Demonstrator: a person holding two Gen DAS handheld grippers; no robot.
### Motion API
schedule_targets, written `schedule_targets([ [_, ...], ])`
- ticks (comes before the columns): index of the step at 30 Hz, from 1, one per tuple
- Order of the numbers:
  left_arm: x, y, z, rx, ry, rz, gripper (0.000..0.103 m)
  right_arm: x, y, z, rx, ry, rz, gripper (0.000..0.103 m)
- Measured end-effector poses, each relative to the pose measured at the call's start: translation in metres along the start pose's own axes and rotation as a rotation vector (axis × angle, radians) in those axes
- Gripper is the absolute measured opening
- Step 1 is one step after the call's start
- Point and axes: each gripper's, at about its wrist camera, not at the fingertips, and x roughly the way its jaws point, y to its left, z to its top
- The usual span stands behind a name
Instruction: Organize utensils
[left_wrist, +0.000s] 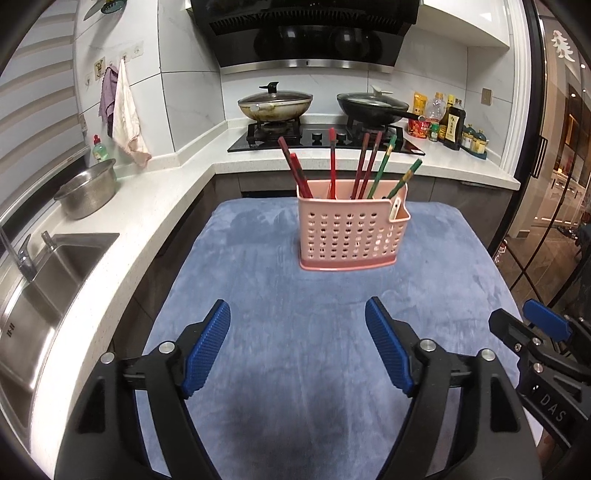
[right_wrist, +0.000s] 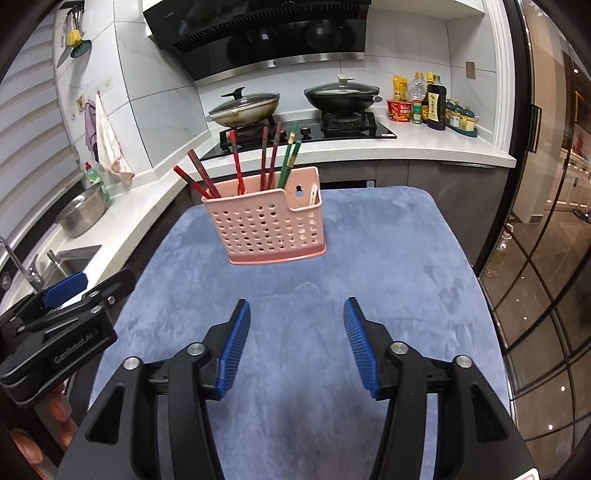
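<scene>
Left wrist view: the left hand-held gripper (left_wrist: 297, 314) stood released, nothing between its jaws, above the blue-covered surface (left_wrist: 258, 295). The pink basket (left_wrist: 351, 230) of chopsticks (left_wrist: 364, 166) stood upright ahead, well apart.

Right wrist view: the right hand-held gripper (right_wrist: 297, 314) was likewise released and empty; the basket (right_wrist: 266, 229) stood ahead, left of centre.

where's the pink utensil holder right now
The pink utensil holder stands upright on the blue cloth, ahead of both open grippers, chopsticks inside; it is right of centre in the left wrist view, left of centre in the right wrist view.
</scene>
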Motion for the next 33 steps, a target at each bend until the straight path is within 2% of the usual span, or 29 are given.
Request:
schedule_targets([
  [9, 0.000, 0.006, -0.008, -0.031, 0.030, 0.002, 0.081, 0.004, -0.002, -0.006, -0.002, 0.023, 0.002, 0.058],
  [13, 0.002, 0.005, -0.009, -0.032, 0.036, 0.016, 0.088, 0.006, -0.008, -0.009, 0.011, 0.023, -0.010, 0.070],
  [18, 0.005, 0.005, -0.008, -0.034, 0.046, 0.025, 0.090, 0.010, -0.013, -0.010, 0.020, 0.039, -0.015, 0.077],
  [20, 0.007, 0.005, -0.009, -0.030, 0.050, 0.032, 0.091, 0.012, -0.014, -0.010, 0.020, 0.046, -0.014, 0.084],
  [25, 0.011, 0.001, -0.010, -0.015, 0.061, 0.043, 0.093, 0.012, -0.010, -0.009, -0.004, 0.030, -0.045, 0.086],
  [27, 0.012, 0.001, -0.010, -0.013, 0.065, 0.045, 0.094, 0.012, -0.007, -0.009, -0.022, 0.024, -0.052, 0.095],
  [28, 0.013, 0.001, -0.010, -0.014, 0.068, 0.044, 0.094, 0.012, -0.006, -0.008, -0.026, 0.027, -0.051, 0.096],
  [33, 0.017, 0.005, -0.007, -0.022, 0.077, 0.045, 0.094, 0.014, -0.005, -0.005, -0.024, 0.031, -0.049, 0.096],
])
